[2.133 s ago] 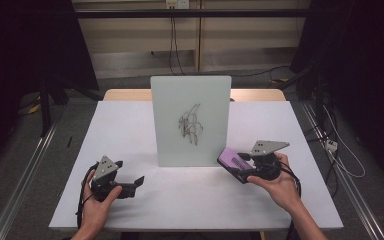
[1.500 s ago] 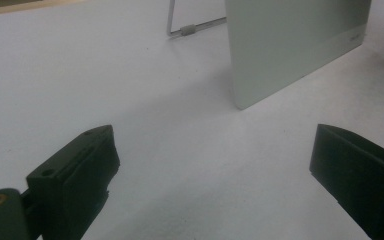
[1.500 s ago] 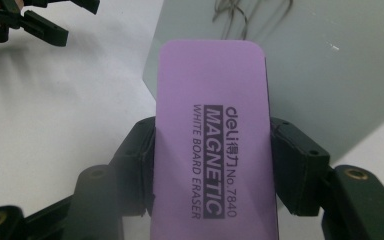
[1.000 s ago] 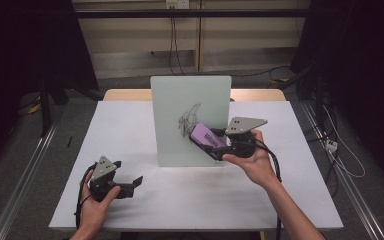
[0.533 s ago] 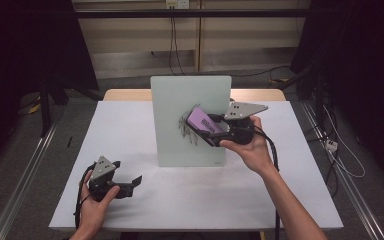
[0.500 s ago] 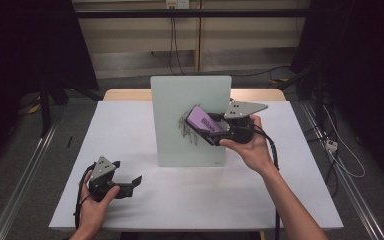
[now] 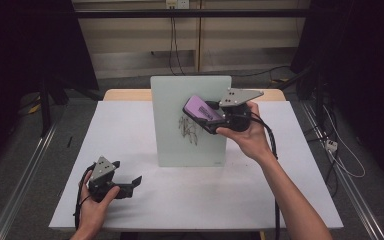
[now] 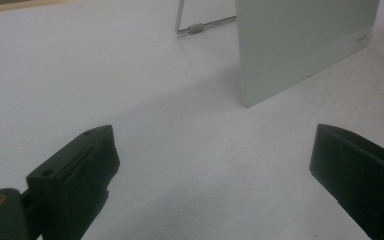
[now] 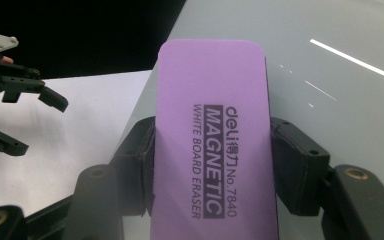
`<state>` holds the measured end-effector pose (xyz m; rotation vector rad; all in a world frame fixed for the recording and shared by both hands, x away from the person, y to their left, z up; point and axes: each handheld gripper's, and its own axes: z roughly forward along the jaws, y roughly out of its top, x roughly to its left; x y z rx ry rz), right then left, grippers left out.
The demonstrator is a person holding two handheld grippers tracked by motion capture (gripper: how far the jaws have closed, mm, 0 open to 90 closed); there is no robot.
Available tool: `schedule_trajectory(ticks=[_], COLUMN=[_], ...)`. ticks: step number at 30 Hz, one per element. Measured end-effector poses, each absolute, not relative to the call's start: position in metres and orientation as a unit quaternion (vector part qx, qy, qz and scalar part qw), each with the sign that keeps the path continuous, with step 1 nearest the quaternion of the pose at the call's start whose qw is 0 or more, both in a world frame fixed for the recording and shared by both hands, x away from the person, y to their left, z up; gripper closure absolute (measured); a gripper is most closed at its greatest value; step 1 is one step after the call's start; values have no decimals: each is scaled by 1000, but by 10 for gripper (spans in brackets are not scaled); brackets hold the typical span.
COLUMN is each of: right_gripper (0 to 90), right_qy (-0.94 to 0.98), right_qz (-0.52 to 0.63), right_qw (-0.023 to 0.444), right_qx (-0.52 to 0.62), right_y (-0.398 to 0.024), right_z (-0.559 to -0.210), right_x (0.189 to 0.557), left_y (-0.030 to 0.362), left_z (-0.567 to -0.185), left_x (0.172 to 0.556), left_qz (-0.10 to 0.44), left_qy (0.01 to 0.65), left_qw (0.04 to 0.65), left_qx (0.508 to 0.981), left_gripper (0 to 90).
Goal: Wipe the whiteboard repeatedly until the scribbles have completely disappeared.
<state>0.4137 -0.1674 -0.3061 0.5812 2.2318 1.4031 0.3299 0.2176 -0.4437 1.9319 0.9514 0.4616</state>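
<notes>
Pointing up-left across the whiteboard [image 7: 190, 100], eraser [image 7: 202, 112] tilted.

White table top [image 7: 130, 130] is set over a wooden desk edge [image 7: 125, 94]; cables [image 7: 172, 45] are hung on the back wall, metal rail [image 7: 20, 180] is seen left.

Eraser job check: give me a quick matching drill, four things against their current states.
1 purple eraser
2 whiteboard
3 left gripper
4 right gripper

a open, low over the table
b upright, black scribble on it
c clamped between two jaws
d raised at the board, shut on something

Pairs: 1-c, 2-b, 3-a, 4-d
</notes>
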Motion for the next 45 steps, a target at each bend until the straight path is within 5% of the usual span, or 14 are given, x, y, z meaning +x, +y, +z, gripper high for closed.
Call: schedule_trajectory(ticks=[18,45], right_gripper=[422,422], right_qy=[813,831], right_qz=[481,463], right_qw=[247,224], right_qx=[217,212], right_y=[-161,-146], right_z=[-303,-332], right_x=[420,411], left_y=[219,219], left_z=[-444,-444], left_x=[329,329], left_qz=[186,186], left_qy=[382,382], left_qw=[450,450], left_qx=[785,785], left_gripper=[49,50])
